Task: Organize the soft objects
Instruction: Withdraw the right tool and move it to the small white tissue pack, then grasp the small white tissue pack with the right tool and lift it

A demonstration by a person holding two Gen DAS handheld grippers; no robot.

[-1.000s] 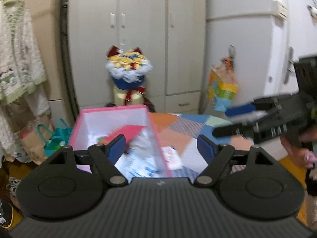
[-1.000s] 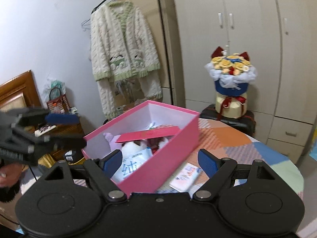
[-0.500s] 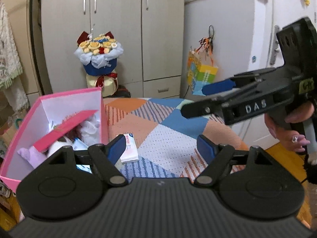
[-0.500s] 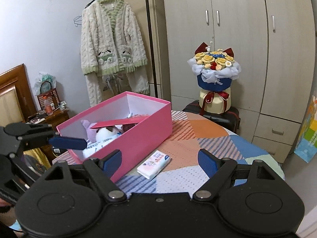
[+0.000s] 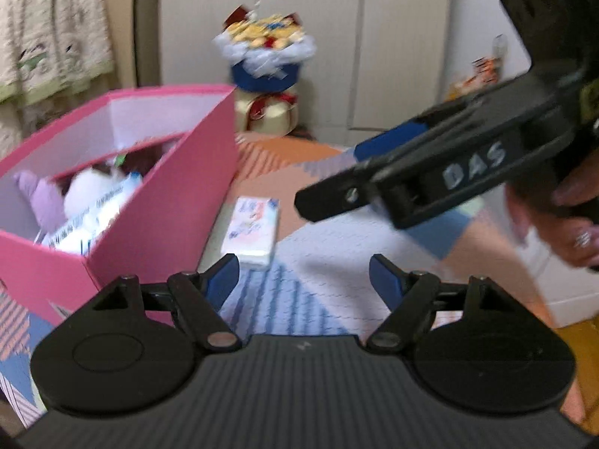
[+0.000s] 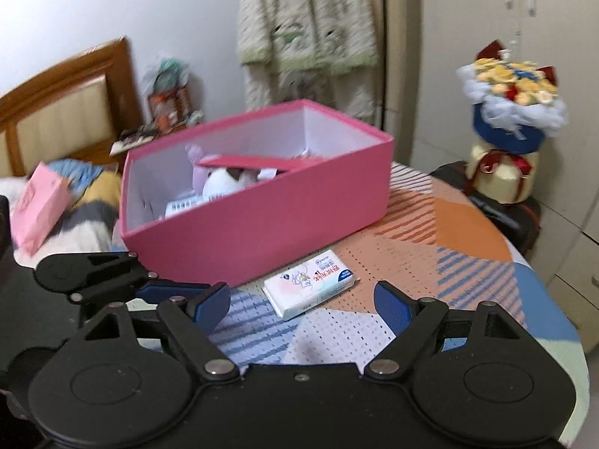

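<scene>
Tissue pack (image 6: 309,289) on the table just beside pink box (image 6: 262,224) — ahead of both tongs, left (image 5: 304,280) and right (image 6: 301,304), spread wide, empty.

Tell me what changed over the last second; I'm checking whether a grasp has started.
No grasp yet. Both hand-held grippers came down closer to the table: the left hand-held gripper and the right hand-held gripper now frame the tissue pack, both open and empty. The tissue pack kept its place beside the pink box, and the plush toy stayed inside.
</scene>
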